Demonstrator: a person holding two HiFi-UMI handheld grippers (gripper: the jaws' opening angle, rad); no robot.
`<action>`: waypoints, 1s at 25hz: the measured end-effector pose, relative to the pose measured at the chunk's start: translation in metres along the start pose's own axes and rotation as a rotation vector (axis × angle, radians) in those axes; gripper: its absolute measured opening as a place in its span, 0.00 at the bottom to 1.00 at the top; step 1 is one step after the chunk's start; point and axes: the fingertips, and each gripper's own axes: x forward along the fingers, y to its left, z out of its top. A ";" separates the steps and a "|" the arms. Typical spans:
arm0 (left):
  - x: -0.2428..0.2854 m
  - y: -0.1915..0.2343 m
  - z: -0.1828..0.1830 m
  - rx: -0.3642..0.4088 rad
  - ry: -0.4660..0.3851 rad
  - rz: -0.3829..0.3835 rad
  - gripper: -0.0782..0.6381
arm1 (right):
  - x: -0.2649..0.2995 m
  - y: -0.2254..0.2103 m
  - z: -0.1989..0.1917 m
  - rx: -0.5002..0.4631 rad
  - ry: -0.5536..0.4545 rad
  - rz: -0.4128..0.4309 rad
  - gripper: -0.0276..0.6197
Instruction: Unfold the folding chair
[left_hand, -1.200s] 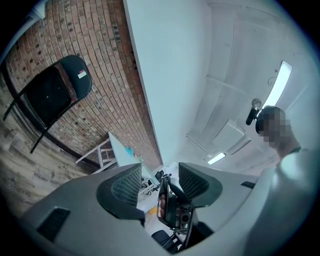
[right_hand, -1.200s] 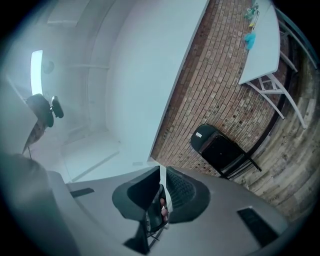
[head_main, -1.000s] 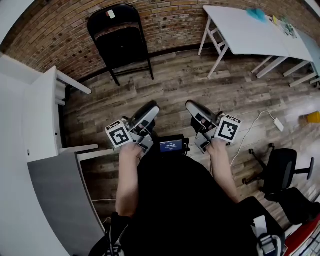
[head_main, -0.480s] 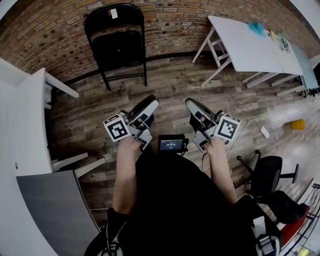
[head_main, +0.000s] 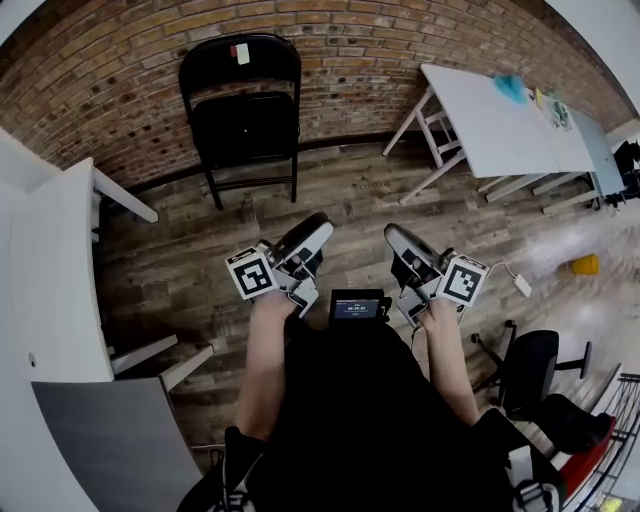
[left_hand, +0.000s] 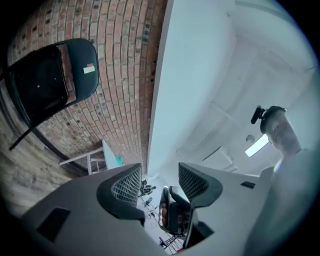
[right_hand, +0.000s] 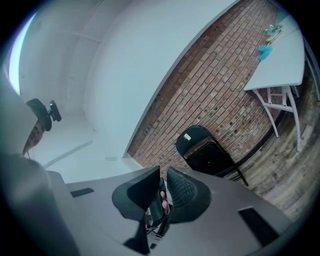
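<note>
Standing folded: folding chair (head_main: 243, 115) | well beyond left tongs (head_main: 318, 234), right tongs (head_main: 396, 238)

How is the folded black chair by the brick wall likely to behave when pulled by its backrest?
The folding chair looks like metal tube, so probably stiff. Standing folded on thin legs by the brick wall, it may tip easily or slide on the wood floor.

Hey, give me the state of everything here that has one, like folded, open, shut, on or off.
folding chair: folded flat, standing against the wall, untouched
left hand-held gripper: open, empty
right hand-held gripper: shut, empty
screen: lit
table: set up on its legs
</note>
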 end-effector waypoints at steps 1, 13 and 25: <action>-0.001 0.000 0.003 0.002 -0.002 -0.001 0.45 | 0.004 0.000 0.002 -0.004 0.001 0.003 0.09; -0.008 0.035 0.046 0.032 -0.077 0.090 0.46 | 0.064 -0.021 0.019 0.022 0.060 0.114 0.09; 0.071 0.086 0.105 0.100 -0.111 0.200 0.46 | 0.128 -0.087 0.109 0.101 0.080 0.241 0.09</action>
